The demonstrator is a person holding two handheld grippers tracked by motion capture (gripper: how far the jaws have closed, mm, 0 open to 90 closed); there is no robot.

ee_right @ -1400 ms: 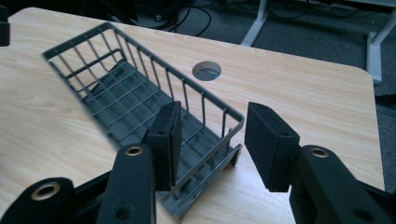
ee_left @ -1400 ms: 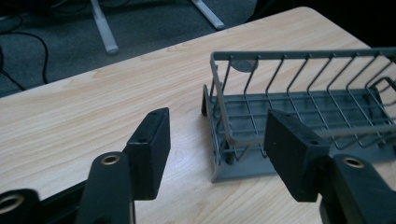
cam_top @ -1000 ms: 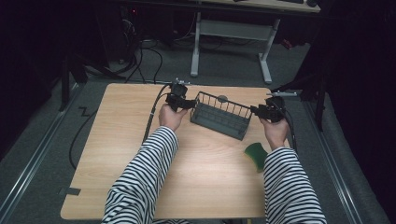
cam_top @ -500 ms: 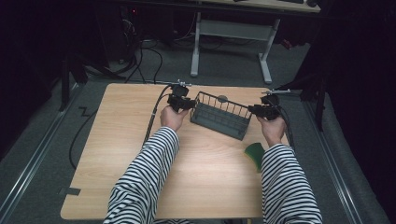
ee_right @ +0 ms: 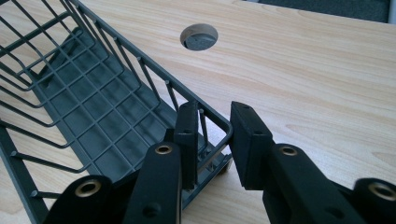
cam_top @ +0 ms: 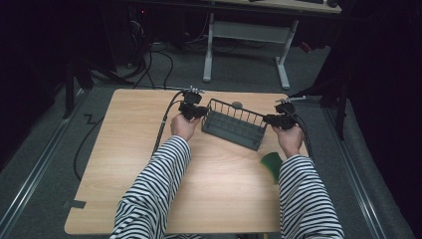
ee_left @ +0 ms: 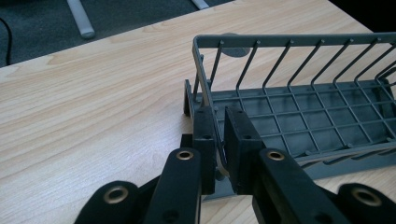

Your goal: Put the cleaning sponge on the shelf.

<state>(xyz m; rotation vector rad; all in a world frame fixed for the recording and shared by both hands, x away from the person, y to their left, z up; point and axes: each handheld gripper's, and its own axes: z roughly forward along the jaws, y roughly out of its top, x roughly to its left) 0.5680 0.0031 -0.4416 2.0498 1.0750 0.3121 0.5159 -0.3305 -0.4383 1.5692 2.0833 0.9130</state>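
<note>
On the wooden table (cam_top: 124,164), toward its far edge, we note a dark grey wire basket (cam_top: 234,130) sitting between both grippers. Its long axis runs left to right across the table, the right end angled slightly nearer the person.

High view: the basket's whole outline, both striped sleeves (cam_top: 154,194) entering from below, and a green object (cam_top: 271,164) on the table just beside the right forearm. We cannot identify it.

Left gripper view: the left gripper (ee_left: 219,140) has its jaws nearly pressed together, pinching the end wall of the basket at its corner, one pad inside and one outside. The grid floor (ee_left: 308,121) of the basket looks bare.

Right gripper view: the right gripper (ee_right: 215,133) straddles the rim at the opposite end. The jaws are spread; the inner pad sits against the wire, the outer pad stands apart from the rim. A round hole (ee_right: 199,36) in the tabletop lies beyond the basket.

Pose: left hand (cam_top: 184,125) and right hand (cam_top: 290,139) both reach forward, forearms roughly parallel, the grippers aimed inward at the basket ends.
</note>
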